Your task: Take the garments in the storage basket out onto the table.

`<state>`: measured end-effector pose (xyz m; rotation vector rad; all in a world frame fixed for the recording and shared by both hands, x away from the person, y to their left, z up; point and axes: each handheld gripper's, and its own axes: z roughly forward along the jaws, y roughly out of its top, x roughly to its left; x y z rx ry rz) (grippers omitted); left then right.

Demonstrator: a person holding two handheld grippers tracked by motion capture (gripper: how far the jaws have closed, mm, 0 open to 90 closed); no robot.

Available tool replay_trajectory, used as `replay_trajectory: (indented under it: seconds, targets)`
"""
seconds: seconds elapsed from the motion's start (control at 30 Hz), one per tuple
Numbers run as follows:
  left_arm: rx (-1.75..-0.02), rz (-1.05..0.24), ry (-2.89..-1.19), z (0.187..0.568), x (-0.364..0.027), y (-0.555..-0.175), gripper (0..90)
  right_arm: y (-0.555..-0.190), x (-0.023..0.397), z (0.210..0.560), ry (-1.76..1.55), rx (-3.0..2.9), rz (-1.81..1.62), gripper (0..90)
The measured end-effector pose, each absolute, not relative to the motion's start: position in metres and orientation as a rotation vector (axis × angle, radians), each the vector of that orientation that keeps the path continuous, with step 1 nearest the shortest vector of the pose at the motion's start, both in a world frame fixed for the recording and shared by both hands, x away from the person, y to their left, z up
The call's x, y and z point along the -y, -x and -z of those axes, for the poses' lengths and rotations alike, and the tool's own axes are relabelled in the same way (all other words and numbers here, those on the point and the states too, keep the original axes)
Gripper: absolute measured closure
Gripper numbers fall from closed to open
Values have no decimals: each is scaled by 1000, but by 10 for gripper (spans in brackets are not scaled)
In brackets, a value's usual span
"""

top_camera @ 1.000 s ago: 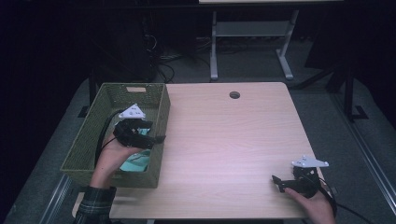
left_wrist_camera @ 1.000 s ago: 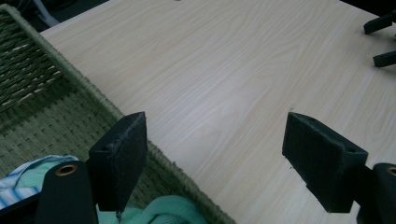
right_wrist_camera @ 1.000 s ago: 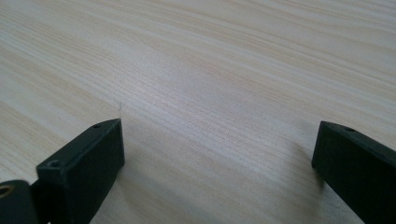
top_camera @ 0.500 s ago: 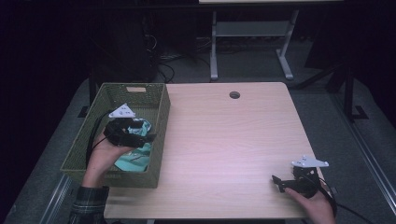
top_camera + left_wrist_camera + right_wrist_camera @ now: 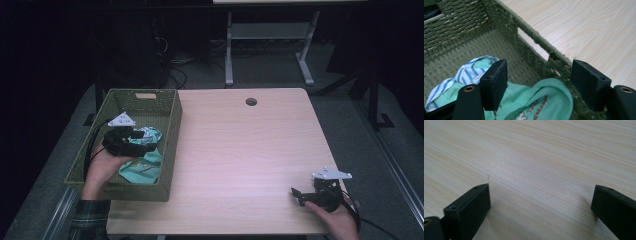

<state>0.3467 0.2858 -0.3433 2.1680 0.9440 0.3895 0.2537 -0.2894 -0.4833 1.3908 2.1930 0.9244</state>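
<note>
Left tongs [image 5: 142,148] low over basket [image 5: 170,145] clothes [image 5: 147,167]

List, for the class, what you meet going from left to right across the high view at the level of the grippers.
Left gripper over the green woven basket → mint-green cloth in the basket → bare wooden table → right gripper, resting near the table's front right corner.
</note>
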Motion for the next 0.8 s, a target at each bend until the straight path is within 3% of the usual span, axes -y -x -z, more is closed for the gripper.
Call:
replay_trajectory:
  seconds: [0.8]
  targets:
    - [-1035,-396,-2175,362,-313,-354,327,-254,289,483,-1391,-2193,-925,20]
